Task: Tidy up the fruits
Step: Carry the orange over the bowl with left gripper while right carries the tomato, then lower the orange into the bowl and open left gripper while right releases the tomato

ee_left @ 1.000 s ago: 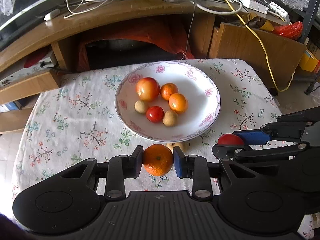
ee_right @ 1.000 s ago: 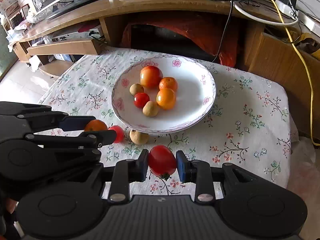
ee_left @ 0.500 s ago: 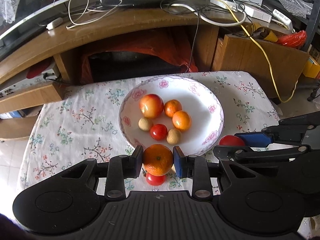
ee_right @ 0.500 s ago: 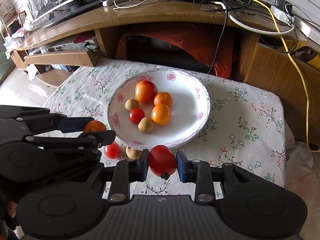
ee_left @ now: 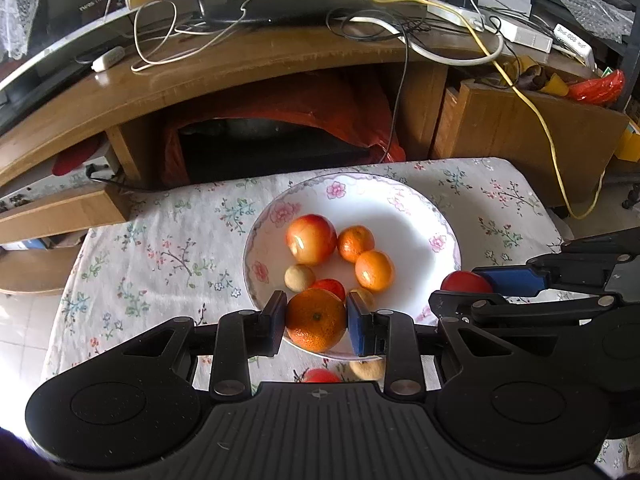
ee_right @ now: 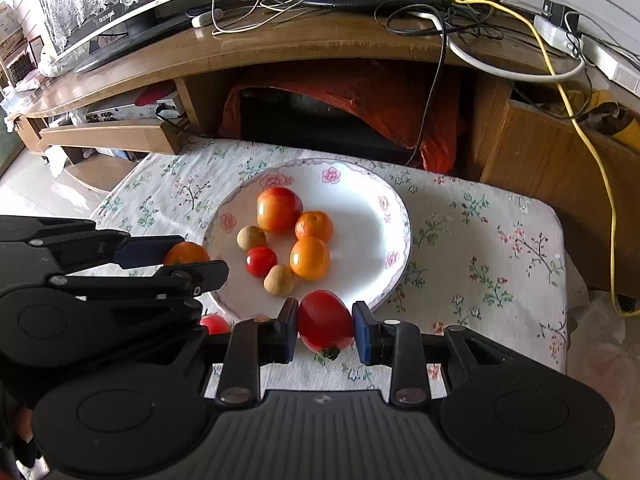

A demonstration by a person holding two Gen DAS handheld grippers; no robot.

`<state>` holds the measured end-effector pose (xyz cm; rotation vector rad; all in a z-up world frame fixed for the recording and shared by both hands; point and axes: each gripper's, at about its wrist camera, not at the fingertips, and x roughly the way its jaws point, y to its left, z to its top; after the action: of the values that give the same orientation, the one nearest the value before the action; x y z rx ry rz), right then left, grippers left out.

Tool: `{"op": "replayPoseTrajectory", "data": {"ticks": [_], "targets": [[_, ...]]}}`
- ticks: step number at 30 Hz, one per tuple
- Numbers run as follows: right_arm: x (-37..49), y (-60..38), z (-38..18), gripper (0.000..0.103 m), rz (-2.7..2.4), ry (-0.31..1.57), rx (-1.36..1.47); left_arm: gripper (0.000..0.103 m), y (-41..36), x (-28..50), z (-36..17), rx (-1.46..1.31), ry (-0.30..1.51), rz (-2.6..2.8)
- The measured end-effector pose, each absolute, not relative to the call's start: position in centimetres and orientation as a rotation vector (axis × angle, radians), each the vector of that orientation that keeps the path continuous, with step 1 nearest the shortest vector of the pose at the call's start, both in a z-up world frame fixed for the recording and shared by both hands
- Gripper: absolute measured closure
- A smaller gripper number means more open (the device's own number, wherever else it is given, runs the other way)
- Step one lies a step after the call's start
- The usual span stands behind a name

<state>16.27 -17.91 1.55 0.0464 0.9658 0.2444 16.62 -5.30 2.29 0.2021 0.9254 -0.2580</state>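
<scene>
My left gripper (ee_left: 317, 322) is shut on an orange (ee_left: 316, 324) and holds it above the near rim of the white floral plate (ee_left: 416, 208). My right gripper (ee_right: 325, 326) is shut on a red tomato (ee_right: 325, 325), above the cloth at the plate's (ee_right: 380, 200) near edge. The plate holds an apple (ee_right: 278, 208), two oranges, a small red tomato (ee_right: 261, 261) and two small tan fruits. The left gripper also shows in the right wrist view (ee_right: 188, 258), the right one in the left wrist view (ee_left: 466, 286).
A small red tomato (ee_left: 320, 376) and a tan fruit (ee_left: 366, 369) lie on the floral tablecloth (ee_left: 160, 248) below my left gripper. A wooden TV stand (ee_right: 320, 44) with tangled cables stands behind the small table. A wooden box (ee_left: 520, 132) stands at back right.
Both grippers have risen and moved forward toward the plate with their fruits still held. The loose tomato and tan fruit on the cloth now lie beneath and behind the left gripper.
</scene>
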Motion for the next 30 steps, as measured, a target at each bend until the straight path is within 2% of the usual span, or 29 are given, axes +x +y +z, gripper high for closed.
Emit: {"op": "replayPoseTrajectory", "data": {"ticks": [30], "targets": [[20.8,-17.4,-0.6,0.072,0.249,0.970,0.036,0.065,-5.2,20.5,0.1,0.197,0.957,-0.209]]}}
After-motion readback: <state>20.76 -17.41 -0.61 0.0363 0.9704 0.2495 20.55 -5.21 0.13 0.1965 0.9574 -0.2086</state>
